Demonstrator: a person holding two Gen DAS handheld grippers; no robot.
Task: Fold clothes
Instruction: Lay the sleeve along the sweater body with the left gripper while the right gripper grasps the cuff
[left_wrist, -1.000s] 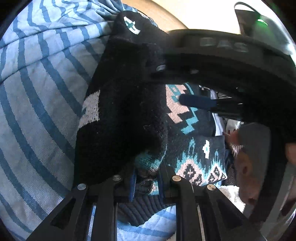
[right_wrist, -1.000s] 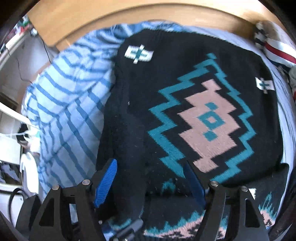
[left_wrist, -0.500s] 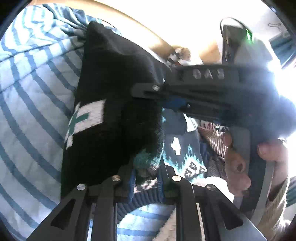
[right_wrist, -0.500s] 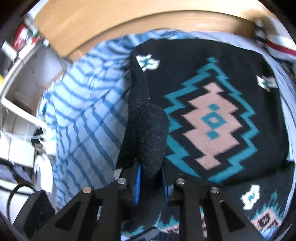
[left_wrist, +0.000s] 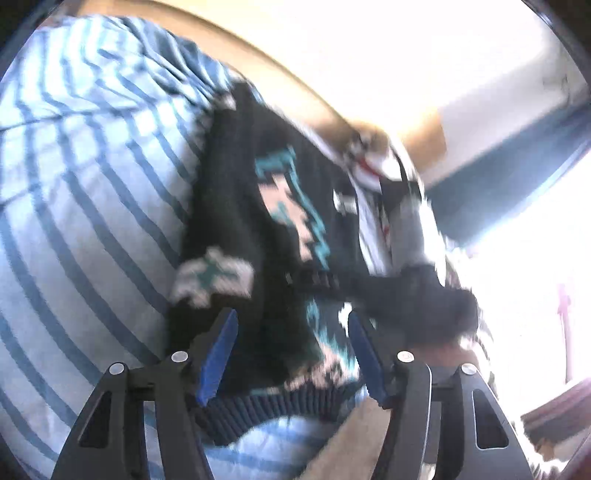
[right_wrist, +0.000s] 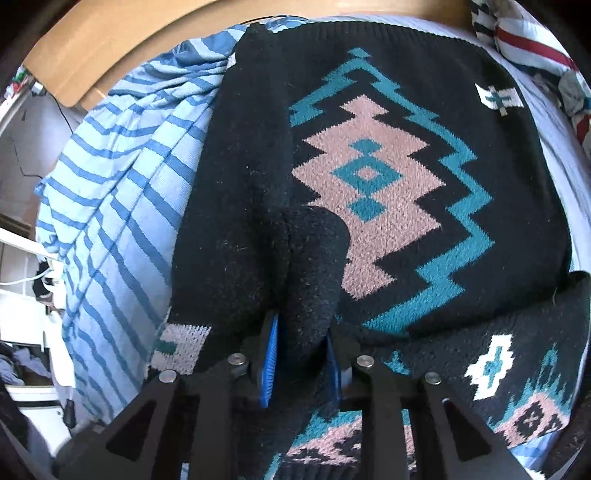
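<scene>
A black knit sweater (right_wrist: 369, 173) with a teal and pink diamond pattern lies spread on the bed. A fold of its black sleeve (right_wrist: 310, 258) stands up between the blue pads (right_wrist: 271, 354) of my right gripper (right_wrist: 301, 354). The pads press on the fold while the jaws open slightly. In the blurred left wrist view the sweater (left_wrist: 236, 206) lies below my left gripper (left_wrist: 291, 321). Its jaws are opening wide, and nothing is pinched between its blue pads (left_wrist: 218, 350). A dark blurred shape (left_wrist: 424, 299) on the right hides that part of the sweater.
The sweater rests on a light blue striped sheet (right_wrist: 122, 184). A wooden bed frame (right_wrist: 110, 48) curves along the far edge. Other clothes (right_wrist: 524, 40) are heaped at the far right. Shelves with cables (right_wrist: 26, 280) stand to the left of the bed.
My left gripper let go of the sweater's edge, opened wide and drew back upward. My right gripper went from open to shut on the black sleeve fold and carried it over the sweater.
</scene>
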